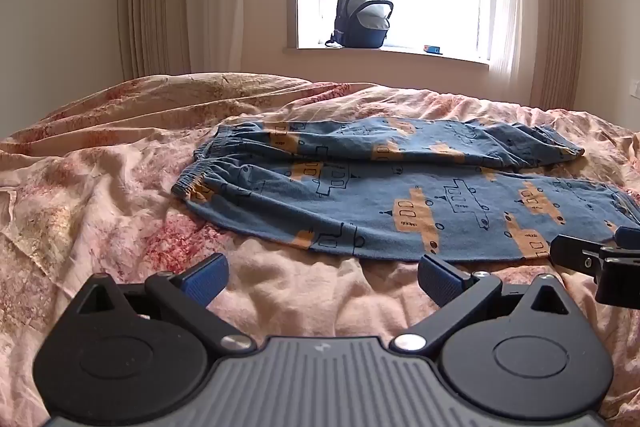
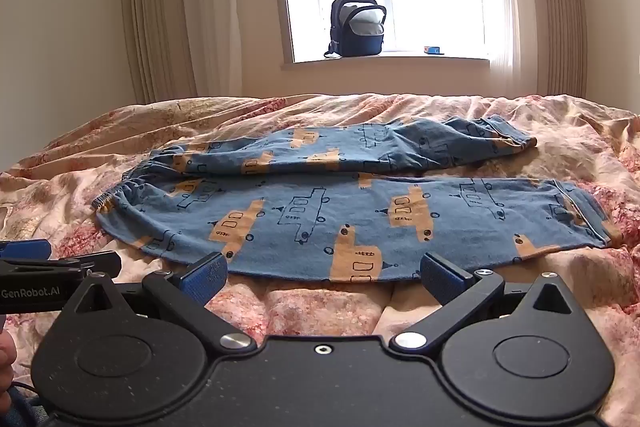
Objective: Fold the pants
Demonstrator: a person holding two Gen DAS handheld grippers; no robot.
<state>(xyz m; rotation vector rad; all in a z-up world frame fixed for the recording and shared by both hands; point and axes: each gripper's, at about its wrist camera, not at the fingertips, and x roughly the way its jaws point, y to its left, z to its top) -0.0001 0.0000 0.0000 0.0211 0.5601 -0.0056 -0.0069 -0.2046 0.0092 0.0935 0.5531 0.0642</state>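
Both grippers I hold wide open, gripping nothing: left gripper (image 1: pixel 322 277) and right gripper (image 2: pixel 322 277) low-centre, before the pants (image 2: pixel 348 215) lying flat mid-frame on the bedspread (image 1: pixel 100 195).

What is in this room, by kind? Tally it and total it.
Pants: 1, spread flat on the bed
Backpack: 1, on the windowsill
Small blue box: 1, on the windowsill
Bedspread: 1
Grippers: 2, the left gripper and the right gripper, both open and empty
Total: 6
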